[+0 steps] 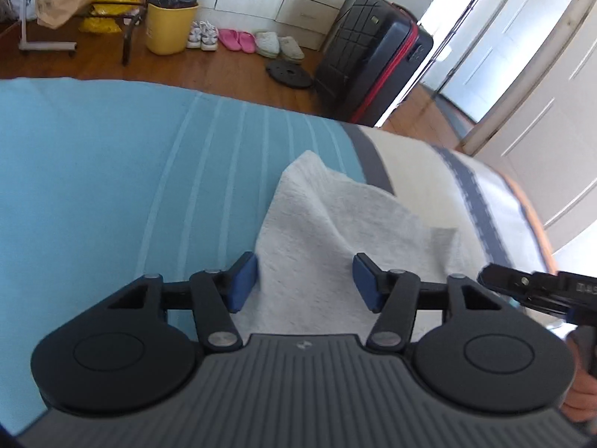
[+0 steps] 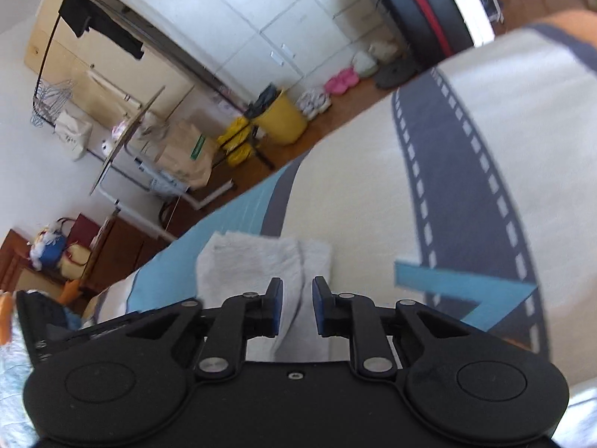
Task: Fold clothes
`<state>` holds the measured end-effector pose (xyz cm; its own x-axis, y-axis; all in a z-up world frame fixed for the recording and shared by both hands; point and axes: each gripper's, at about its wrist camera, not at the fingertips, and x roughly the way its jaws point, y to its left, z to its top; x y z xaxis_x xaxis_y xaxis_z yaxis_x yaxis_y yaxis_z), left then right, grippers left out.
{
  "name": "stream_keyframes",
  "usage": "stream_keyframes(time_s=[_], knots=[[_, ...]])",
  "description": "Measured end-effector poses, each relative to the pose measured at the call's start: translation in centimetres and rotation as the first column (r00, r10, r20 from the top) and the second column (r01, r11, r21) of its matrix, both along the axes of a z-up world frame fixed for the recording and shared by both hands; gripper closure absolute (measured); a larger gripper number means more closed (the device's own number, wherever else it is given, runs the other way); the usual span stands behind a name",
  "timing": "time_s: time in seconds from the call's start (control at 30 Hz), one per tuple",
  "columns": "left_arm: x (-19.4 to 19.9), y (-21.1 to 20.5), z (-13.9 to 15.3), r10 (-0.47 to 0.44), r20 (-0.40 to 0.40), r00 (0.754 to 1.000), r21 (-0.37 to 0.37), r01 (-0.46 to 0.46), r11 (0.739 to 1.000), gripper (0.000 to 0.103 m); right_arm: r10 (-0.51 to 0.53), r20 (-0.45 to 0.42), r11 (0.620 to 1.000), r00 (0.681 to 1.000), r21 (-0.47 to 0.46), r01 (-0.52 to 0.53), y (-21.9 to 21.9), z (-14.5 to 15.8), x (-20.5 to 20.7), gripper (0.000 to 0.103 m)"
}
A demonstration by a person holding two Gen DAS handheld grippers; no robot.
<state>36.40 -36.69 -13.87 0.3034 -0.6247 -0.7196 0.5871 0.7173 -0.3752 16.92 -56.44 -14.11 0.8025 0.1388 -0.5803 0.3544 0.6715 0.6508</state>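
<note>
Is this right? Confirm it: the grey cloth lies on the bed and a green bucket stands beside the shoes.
Not quite: the bucket is yellow, not green, as the left wrist view shows. The grey cloth does lie on the bed, and the bucket stands beside the shoes.

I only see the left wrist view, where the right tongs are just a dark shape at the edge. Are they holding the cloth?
Observer: No. The right tongs stand slightly apart, and the cloth lies under the gap, not pinched.
Operator: How does the cloth look from there?
Observer: A fold line runs down it toward that gap.
Operator: Anything on the bed to its right?
Observer: A light blue angled stripe on the bedcover.
</note>
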Motion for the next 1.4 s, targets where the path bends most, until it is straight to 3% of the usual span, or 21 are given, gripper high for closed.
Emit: stream_keyframes(time_s=[0.03, 0.07, 0.13, 0.17, 0.2, 0.23, 0.3, 0.4, 0.5, 0.57, 0.63, 0.77, 0.87, 0.93, 1.0, 1.03, 1.13, 1.23, 1.33, 1.4], knots=[[0.0, -0.3, 0.0, -0.001, 0.012, 1.0, 0.008, 0.001, 1.0, 0.047, 0.02, -0.014, 1.0, 1.0, 0.007, -0.02, 0.4, -0.1, 0.4, 0.071], [0.1, -0.7, 0.1, -0.002, 0.025, 1.0, 0.015, 0.001, 1.0, 0.047, 0.037, -0.029, 0.999, 0.999, -0.007, -0.038, 1.1, 0.1, 0.9, 0.051], [0.1, -1.3, -0.1, 0.0, 0.046, 0.999, 0.037, -0.001, 0.999, 0.047, 0.055, -0.036, 0.997, 0.998, -0.056, -0.057, 2.4, 0.2, 1.9, 0.044], [0.1, -1.7, -0.1, -0.003, 0.058, 0.998, 0.049, 0.0, 0.999, 0.047, 0.051, -0.036, 0.993, 0.998, -0.105, -0.055, 3.1, 0.3, 2.3, 0.047], [-0.2, -1.9, 0.0, -0.009, 0.084, 0.996, 0.069, 0.003, 0.998, 0.047, 0.064, -0.037, 0.98, 0.997, -0.184, -0.07, 3.9, 0.5, 2.7, 0.061], [-0.6, -2.2, 0.1, -0.016, 0.11, 0.994, 0.089, 0.006, 0.996, 0.052, 0.074, -0.039, 0.962, 0.996, -0.261, -0.082, 4.7, 0.6, 3.0, 0.096], [-1.4, -2.4, 0.3, -0.029, 0.164, 0.986, 0.126, 0.008, 0.992, 0.053, 0.045, -0.053, 0.924, 0.998, -0.377, -0.062, 5.7, 1.4, 3.1, 0.1], [-2.6, -2.1, 0.5, -0.037, 0.225, 0.974, 0.188, -0.006, 0.982, 0.052, -0.013, -0.048, 0.93, 0.999, -0.369, -0.005, 5.0, 2.6, 2.6, 0.1], [-3.6, -0.7, 0.9, 0.002, 0.269, 0.963, 0.222, -0.064, 0.973, 0.052, -0.037, -0.118, 0.931, 0.992, -0.364, -0.009, 4.3, 1.1, 3.1, 0.094], [-4.8, 2.2, 1.3, 0.047, 0.258, 0.965, 0.194, -0.1, 0.976, 0.051, -0.045, -0.115, 0.932, 0.992, -0.363, 0.0, 3.9, 1.1, 2.8, 0.089], [-6.1, 5.1, 1.8, 0.091, 0.245, 0.965, 0.167, -0.135, 0.977, 0.047, -0.107, -0.119, 0.926, 0.987, -0.374, 0.055, 3.0, 2.2, 2.2, 0.071], [-9.5, 11.0, 1.7, 0.178, 0.189, 0.966, 0.187, -0.213, 0.959, 0.046, -0.216, -0.102, 0.907, 0.971, -0.388, 0.161, 1.7, 3.8, 0.3, 0.069], [-11.6, 13.3, 2.0, 0.212, 0.213, 0.954, 0.274, -0.267, 0.924, 0.046, -0.263, -0.087, 0.939, 0.961, -0.253, 0.234, 0.5, 4.0, -1.5, 0.068], [-12.4, 14.3, 3.0, 0.229, 0.261, 0.938, 0.306, -0.306, 0.902, 0.046, -0.294, -0.055, 0.953, 0.954, -0.094, 0.288, 0.4, 4.1, -3.3, 0.066], [-13.4, 15.7, 4.3, 0.279, 0.253, 0.926, 0.255, -0.342, 0.904, 0.046, -0.265, -0.021, 0.964, 0.964, -0.002, 0.265, 1.5, 4.5, -4.3, 0.062], [-14.1, 16.5, 4.8, 0.305, 0.223, 0.926, 0.217, -0.352, 0.911, 0.045, -0.24, -0.008, 0.971, 0.971, 0.021, 0.24, 2.2, 4.8, -4.6, 0.052], [-16.9, 19.0, 5.0, 0.355, 0.113, 0.928, 0.127, -0.368, 0.921, 0.041, -0.158, -0.048, 0.987, 0.986, -0.05, 0.156, 4.0, 6.3, -4.8, 0.049], [-20.0, 20.9, 3.7, 0.403, 0.04, 0.914, 0.111, -0.405, 0.908, 0.04, -0.136, -0.105, 0.987, 0.985, -0.099, 0.126, 5.0, 7.8, -6.2, 0.049], [-22.5, 22.4, 2.0, 0.434, -0.022, 0.901, 0.102, -0.43, 0.897, 0.04, -0.138, -0.151, 0.983, 0.979, -0.141, 0.117, 4.9, 9.2, -9.5, 0.049], [-23.7, 23.1, 1.1, 0.441, -0.054, 0.896, 0.078, -0.436, 0.896, 0.04, -0.156, -0.161, 0.975, 0.975, -0.181, 0.126, 4.8, 9.7, -12.9, 0.043]])
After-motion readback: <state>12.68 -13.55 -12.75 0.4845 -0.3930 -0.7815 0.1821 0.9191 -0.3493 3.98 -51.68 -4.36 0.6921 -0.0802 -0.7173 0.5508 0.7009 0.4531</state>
